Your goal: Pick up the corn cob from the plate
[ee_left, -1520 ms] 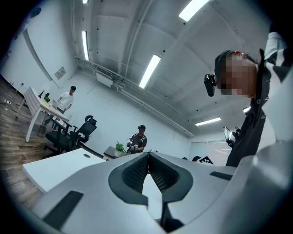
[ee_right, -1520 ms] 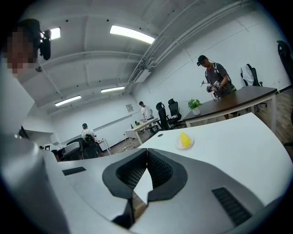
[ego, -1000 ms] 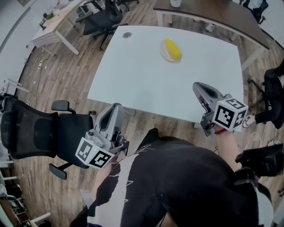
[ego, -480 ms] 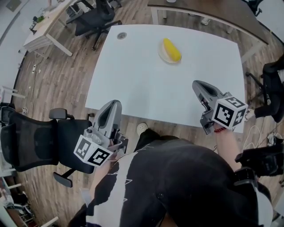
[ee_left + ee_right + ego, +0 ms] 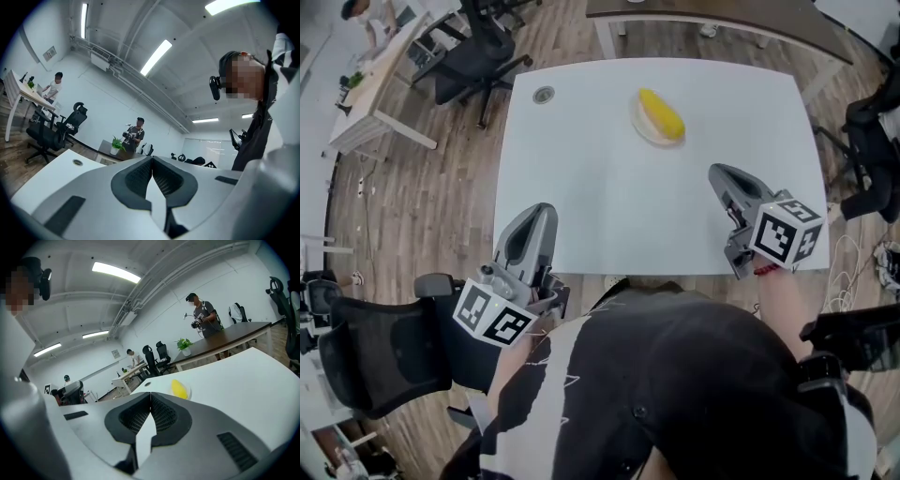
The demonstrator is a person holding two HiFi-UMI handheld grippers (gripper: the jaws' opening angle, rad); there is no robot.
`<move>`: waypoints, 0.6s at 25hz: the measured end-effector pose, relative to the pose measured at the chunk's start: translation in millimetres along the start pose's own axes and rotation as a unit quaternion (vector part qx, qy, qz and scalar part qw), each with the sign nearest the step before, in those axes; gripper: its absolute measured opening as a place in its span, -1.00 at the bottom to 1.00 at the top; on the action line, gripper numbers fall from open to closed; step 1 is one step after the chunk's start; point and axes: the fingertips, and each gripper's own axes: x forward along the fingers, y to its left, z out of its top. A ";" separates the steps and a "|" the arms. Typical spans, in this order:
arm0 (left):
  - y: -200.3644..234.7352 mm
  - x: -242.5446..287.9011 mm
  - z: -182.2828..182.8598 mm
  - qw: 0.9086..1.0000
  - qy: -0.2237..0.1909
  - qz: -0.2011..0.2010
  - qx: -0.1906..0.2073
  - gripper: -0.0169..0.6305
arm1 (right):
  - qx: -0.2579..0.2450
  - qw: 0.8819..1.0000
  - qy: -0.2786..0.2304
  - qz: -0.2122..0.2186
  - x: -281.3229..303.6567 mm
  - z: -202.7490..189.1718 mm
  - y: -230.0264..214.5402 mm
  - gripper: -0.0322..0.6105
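A yellow corn cob (image 5: 661,114) lies on a small white plate (image 5: 641,126) at the far middle of the white table (image 5: 609,187). My right gripper (image 5: 718,172) hovers over the table's near right part, well short of the plate, jaws shut and empty. In the right gripper view the corn cob (image 5: 178,388) shows just beyond and right of the closed fingertips of my right gripper (image 5: 150,394). My left gripper (image 5: 541,209) is at the table's near left edge, also shut with nothing in it. In the left gripper view my left gripper (image 5: 151,159) has its tips meeting; no corn shows there.
A round cable grommet (image 5: 544,94) sits in the table's far left corner. Black office chairs stand at the near left (image 5: 384,347), far left (image 5: 473,52) and right (image 5: 872,131). A brown table (image 5: 722,14) lies beyond. People stand in the room's background (image 5: 202,315).
Both grippers have advanced toward the table. The left one went from beside the chair to the table's near edge. Table and corn now sit closer in the head view. Jaws stayed shut.
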 end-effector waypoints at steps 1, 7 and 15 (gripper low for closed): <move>6.2 3.9 3.7 1.000 0.001 -0.007 0.000 -0.90 | 0.001 1.000 -0.003 -0.006 3.4 1.9 0.6 -0.85; 44.0 15.2 18.2 0.999 0.010 -0.043 -0.004 -0.90 | 0.005 0.997 -0.044 -0.056 24.5 17.7 1.4 -0.85; 92.9 11.1 31.9 0.997 0.015 -0.072 -0.013 -0.90 | -0.009 0.994 -0.052 -0.094 56.5 26.0 13.7 -0.85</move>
